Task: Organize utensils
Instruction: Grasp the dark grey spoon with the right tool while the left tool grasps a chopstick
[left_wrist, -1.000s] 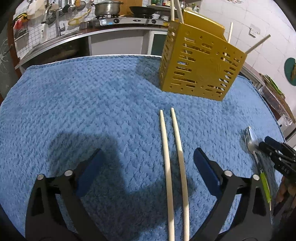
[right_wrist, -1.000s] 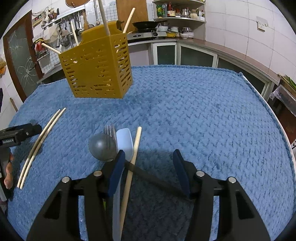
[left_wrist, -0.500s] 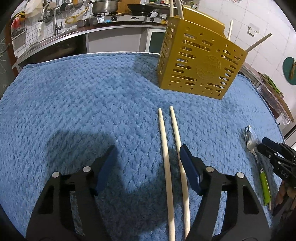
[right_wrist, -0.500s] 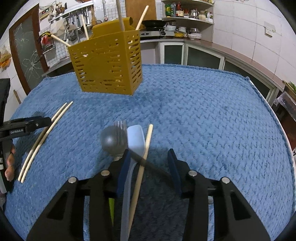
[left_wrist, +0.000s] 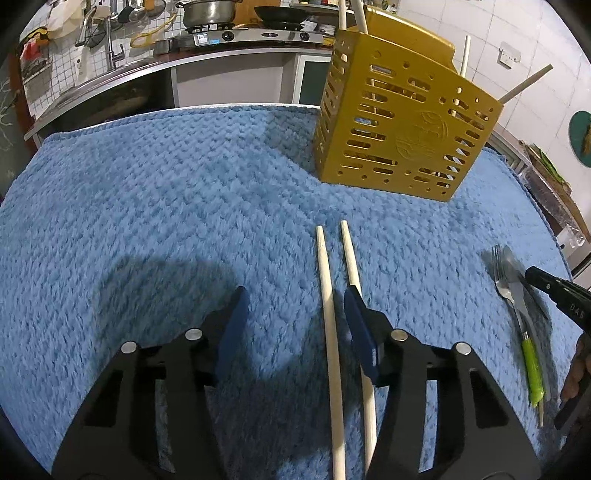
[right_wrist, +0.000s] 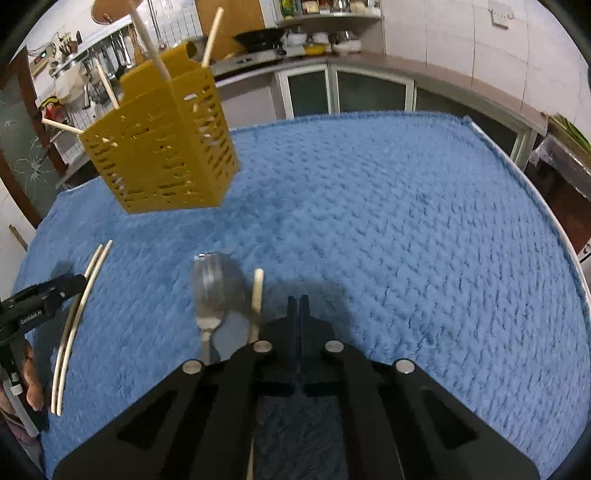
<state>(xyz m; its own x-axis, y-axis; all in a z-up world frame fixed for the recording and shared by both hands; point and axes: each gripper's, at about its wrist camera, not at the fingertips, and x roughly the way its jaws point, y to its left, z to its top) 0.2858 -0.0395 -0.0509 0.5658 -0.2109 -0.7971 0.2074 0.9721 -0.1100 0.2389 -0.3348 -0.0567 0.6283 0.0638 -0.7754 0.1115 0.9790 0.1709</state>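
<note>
While my left gripper (left_wrist: 293, 317) jaws close around one light, stiff, slippery chopstick (left_wrist: 328, 332) mid-bench, take it mid-shaft; right gripper (right_wrist: 298, 306) jaws clenched empty beside the fork (right_wrist: 207, 295).

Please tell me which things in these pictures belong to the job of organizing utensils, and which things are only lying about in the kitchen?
For the job:
- yellow utensil holder, sticks already standing in it
- two chopsticks on the blue cloth, one between the closing left tongs
- fork with green handle
- single wooden stick
- right tongs, shut

Only lying about:
- steel pot
- black pan
- shelf bottles
</note>
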